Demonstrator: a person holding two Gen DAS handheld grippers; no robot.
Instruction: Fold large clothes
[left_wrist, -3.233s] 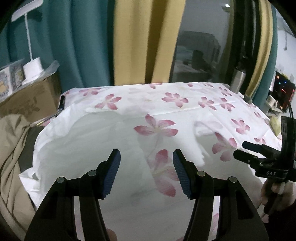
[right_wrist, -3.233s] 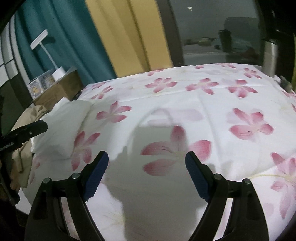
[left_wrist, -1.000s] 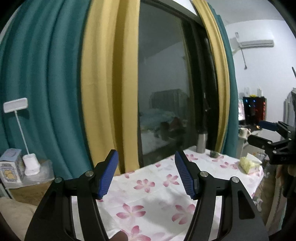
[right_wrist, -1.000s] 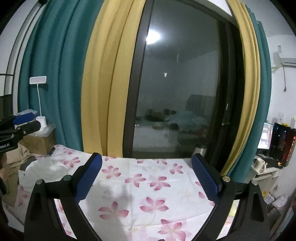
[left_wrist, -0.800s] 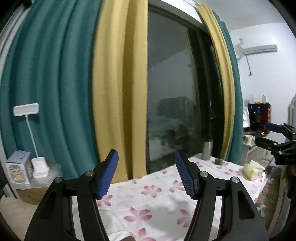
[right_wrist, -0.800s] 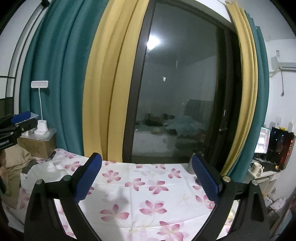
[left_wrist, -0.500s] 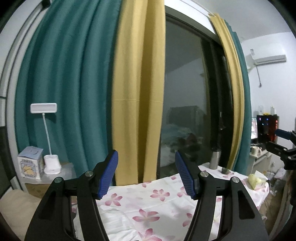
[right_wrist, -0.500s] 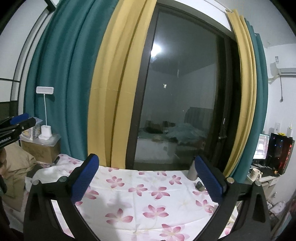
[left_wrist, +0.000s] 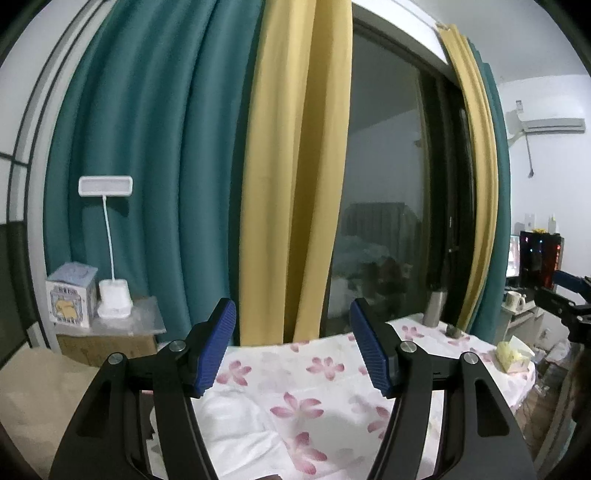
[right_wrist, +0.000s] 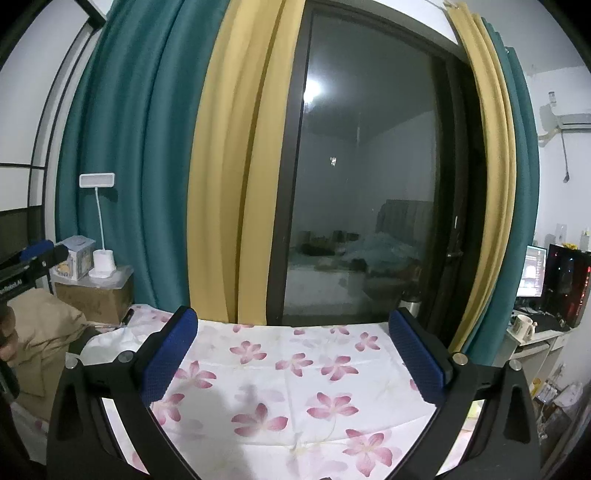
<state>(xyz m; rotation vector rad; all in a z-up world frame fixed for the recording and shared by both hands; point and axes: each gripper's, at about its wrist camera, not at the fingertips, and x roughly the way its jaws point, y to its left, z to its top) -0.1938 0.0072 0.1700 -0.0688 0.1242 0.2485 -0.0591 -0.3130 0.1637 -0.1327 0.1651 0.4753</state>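
Observation:
A white garment lies folded at the left end of a table covered by a white cloth with pink flowers. It shows as a white heap in the right wrist view. My left gripper is open and empty, raised well above the table and pointing at the curtains. My right gripper is open and empty, raised above the flowered cloth. The right gripper's tip shows at the right edge of the left wrist view, and the left gripper's tip at the left edge of the right wrist view.
Teal and yellow curtains and a dark glass door stand behind the table. A cardboard box with a white lamp is at the left. A steel flask stands at the table's far right. A desk with a computer is at the right.
Both grippers have lifted away from the table and tilted up, so the views now look at the curtains and door. The garment and the flowered cloth have dropped low in both views.

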